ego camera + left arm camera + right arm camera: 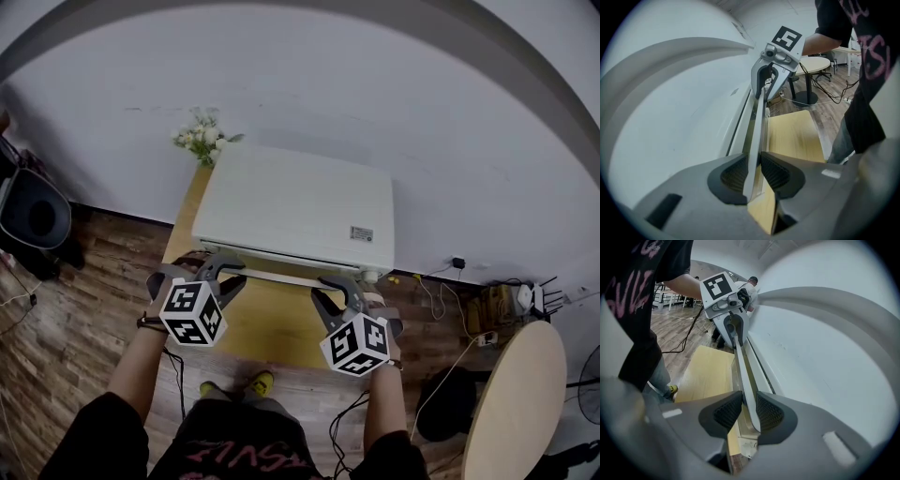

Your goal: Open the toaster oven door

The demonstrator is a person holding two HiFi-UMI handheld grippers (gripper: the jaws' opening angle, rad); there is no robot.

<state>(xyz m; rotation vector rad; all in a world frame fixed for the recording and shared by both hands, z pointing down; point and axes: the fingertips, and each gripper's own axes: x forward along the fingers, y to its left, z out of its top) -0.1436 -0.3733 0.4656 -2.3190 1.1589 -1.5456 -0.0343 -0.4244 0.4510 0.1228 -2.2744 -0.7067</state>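
A white toaster oven stands on a light wooden table. Its long pale door handle runs along the front edge. My left gripper is shut on the handle's left end and my right gripper on its right end. In the left gripper view the handle bar passes between the ribbed pads of the left gripper, both pressing on it. The right gripper view has the bar clamped the same way in the right gripper. The door lies shut against the oven body.
A bunch of white flowers stands behind the oven's left corner. A round wooden table is at the right, a black bin at the left. Cables lie on the wood floor. The person stands close to the table's front edge.
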